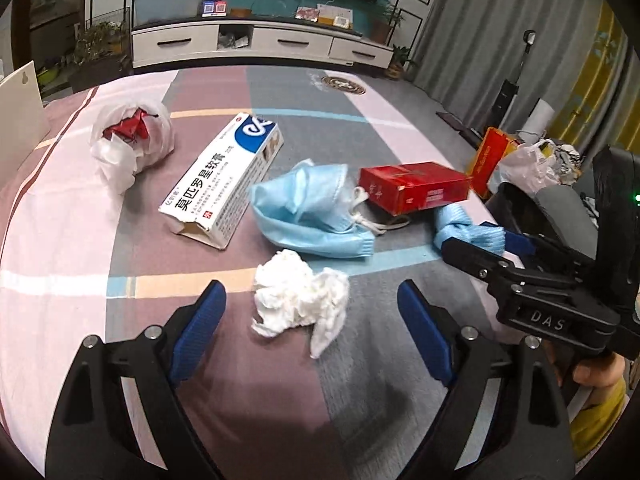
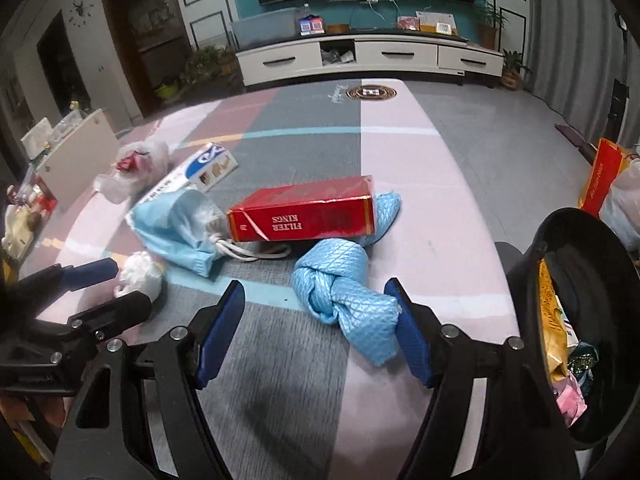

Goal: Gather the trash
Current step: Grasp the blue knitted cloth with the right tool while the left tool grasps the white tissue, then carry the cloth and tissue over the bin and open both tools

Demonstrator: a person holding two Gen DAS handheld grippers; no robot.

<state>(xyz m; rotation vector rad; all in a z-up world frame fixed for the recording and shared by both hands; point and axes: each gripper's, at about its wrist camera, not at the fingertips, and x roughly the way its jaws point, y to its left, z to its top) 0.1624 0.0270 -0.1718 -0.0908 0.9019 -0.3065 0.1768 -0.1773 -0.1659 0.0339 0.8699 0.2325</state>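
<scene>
Two hand-held grippers are working over a striped surface (image 1: 60, 208) scattered with trash. In the left wrist view, you are holding the left hand-held gripper (image 1: 312, 316) with its blue pads spread wide, and a crumpled white tissue (image 1: 300, 296) is lying between them, touching neither. Beyond it, a blue face mask (image 1: 308, 208) is lying crumpled, and a white ointment box (image 1: 224, 180) is resting flat just left of it, its long axis running from near-left to far-right with the torn-open end pointing toward you. A red cigarette pack (image 1: 416, 186) is lying to the right of the mask, its long axis running left to right. A white plastic bag (image 1: 132, 140) with red wrapping inside is sitting far left. The right hand-held gripper (image 1: 480, 240) is coming in from the right.

In the right wrist view, you are holding the right hand-held gripper (image 2: 320, 320) wide open around the near end of a knotted blue cloth (image 2: 344, 296), whose long axis is running from the pads away toward the cigarette pack (image 2: 304, 216). The right pad is touching or almost touching the cloth. A black trash bin (image 2: 560, 280) is standing at the right edge, already holding wrappers.
</scene>
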